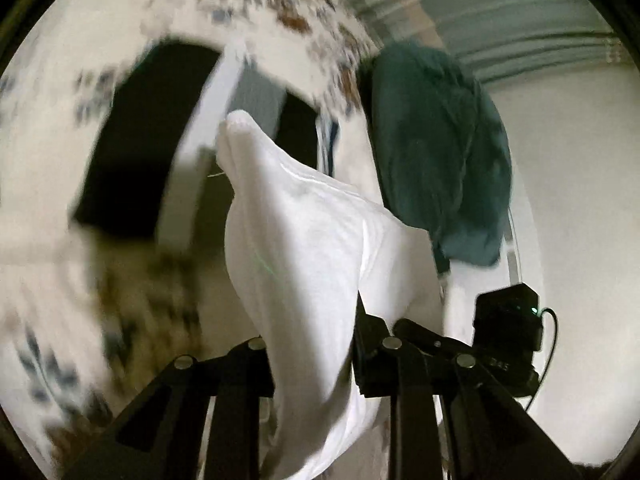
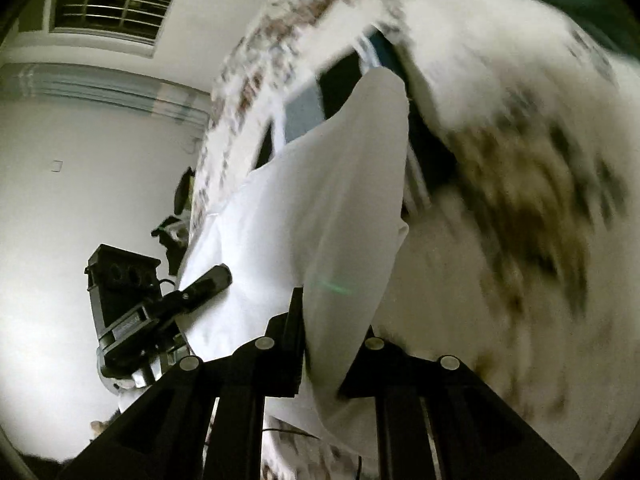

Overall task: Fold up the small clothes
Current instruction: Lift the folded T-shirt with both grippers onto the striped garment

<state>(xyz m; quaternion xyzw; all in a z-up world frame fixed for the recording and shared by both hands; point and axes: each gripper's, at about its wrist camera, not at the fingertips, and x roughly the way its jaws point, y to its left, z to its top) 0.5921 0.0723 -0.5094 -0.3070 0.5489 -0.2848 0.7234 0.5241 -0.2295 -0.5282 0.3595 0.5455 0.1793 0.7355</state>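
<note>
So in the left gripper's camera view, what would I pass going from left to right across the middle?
Patterned bedsheet → black garment → white garment, pinched by the left gripper → dark green garment → white wall.

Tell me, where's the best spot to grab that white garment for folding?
Probably along its edge, as now: the left gripper and right gripper each pinch the white garment at the bottom of their views, so the cloth hangs spread between them instead of bunching.
</note>
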